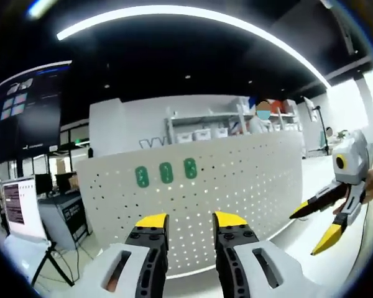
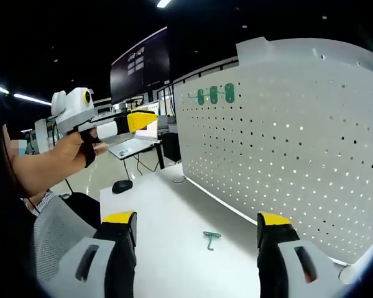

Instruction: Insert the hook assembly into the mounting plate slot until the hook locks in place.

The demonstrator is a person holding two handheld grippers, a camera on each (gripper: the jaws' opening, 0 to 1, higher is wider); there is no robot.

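This is an open-plan lab or workshop floor with a black ceiling crossed by long strip lights (image 1: 193,15). A white table (image 2: 174,248) carries an upright white perforated pegboard (image 2: 286,143) along its far edge, and beyond it stand metal shelves of white bins (image 1: 202,131), a large dark wall display (image 2: 140,65) and desks with a monitor (image 1: 15,205) and a laptop (image 2: 133,146). A computer mouse (image 2: 122,185) lies near the table's left edge.

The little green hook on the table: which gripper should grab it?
Probably the right gripper: the green hook lies on the table between its open fingers. The left gripper faces the pegboard instead.
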